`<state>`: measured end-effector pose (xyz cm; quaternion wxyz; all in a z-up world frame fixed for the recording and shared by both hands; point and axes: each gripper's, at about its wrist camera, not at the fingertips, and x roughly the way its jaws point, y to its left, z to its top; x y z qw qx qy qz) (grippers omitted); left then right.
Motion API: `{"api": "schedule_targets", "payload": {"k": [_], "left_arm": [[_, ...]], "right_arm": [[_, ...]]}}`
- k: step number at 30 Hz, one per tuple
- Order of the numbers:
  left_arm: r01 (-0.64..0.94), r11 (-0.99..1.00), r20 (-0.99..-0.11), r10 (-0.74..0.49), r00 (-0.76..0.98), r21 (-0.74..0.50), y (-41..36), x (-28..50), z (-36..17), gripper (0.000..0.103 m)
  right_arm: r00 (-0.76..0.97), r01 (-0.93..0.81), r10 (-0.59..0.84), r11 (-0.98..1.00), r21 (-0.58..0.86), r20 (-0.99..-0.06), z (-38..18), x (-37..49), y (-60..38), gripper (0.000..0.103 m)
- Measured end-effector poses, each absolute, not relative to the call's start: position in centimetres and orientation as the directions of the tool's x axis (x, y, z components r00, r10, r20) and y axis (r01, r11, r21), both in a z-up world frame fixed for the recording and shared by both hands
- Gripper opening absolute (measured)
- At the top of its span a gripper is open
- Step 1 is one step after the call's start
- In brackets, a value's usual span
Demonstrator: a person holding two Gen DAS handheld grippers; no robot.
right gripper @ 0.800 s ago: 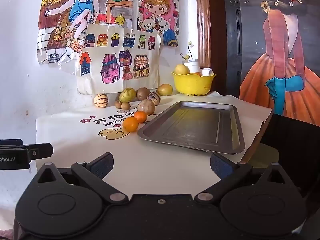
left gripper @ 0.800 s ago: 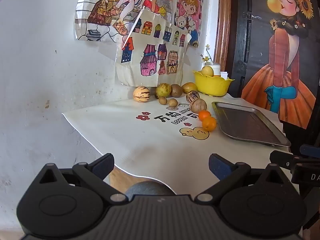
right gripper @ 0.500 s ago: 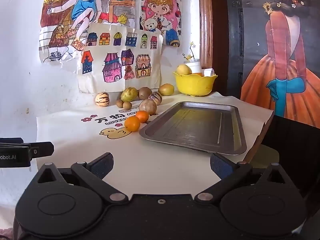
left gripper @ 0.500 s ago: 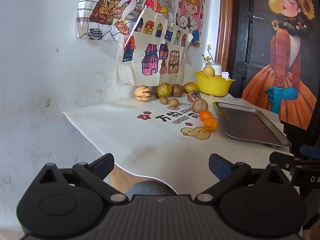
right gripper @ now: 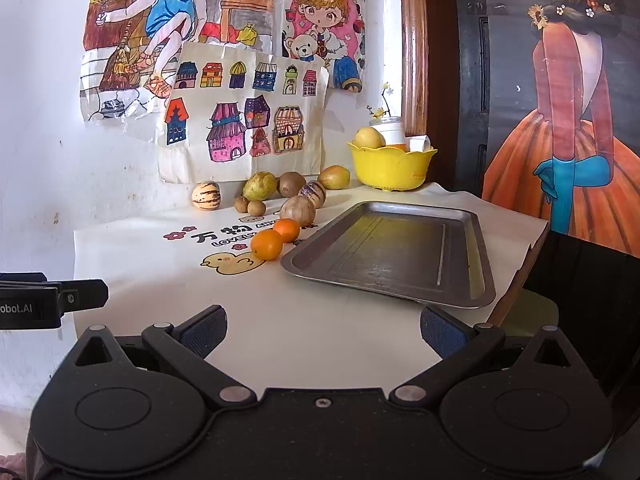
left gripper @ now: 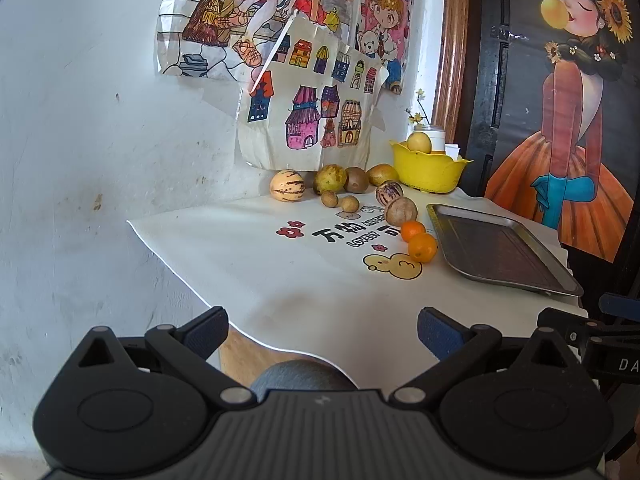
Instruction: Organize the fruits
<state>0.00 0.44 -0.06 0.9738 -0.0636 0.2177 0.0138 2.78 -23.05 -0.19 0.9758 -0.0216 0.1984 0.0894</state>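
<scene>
Several fruits lie on the white tablecloth near the wall: two oranges (left gripper: 422, 247) (right gripper: 267, 244), a brown round fruit (left gripper: 401, 211) (right gripper: 297, 210), striped melons (left gripper: 287, 186) (right gripper: 206, 196), a green-yellow fruit (right gripper: 259, 185) and small brown ones (left gripper: 349, 203). An empty metal tray (left gripper: 500, 252) (right gripper: 396, 252) lies to their right. My left gripper (left gripper: 322, 330) is open and empty at the table's near left edge. My right gripper (right gripper: 323, 328) is open and empty over the near edge, in front of the tray.
A yellow bowl (left gripper: 430, 170) (right gripper: 390, 168) with a yellow fruit stands at the back by the wall. Drawings hang on the white wall (left gripper: 100, 120). A dark painted door (right gripper: 560, 100) is at the right. The table edge drops off at the left.
Both views have shifted only slightly; the fruits and tray have not moved and both grippers stay open.
</scene>
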Motion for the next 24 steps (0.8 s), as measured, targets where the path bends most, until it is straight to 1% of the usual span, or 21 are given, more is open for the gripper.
{"api": "schedule_targets", "payload": {"k": [24], "left_arm": [[-0.058, 0.990, -0.429, -0.002, 0.903, -0.128, 0.55, -0.05, -0.18, 0.103]], "right_arm": [[0.904, -0.184, 0.164, 0.983, -0.012, -0.395, -0.26, 2.68, -22.94, 0.103]]}}
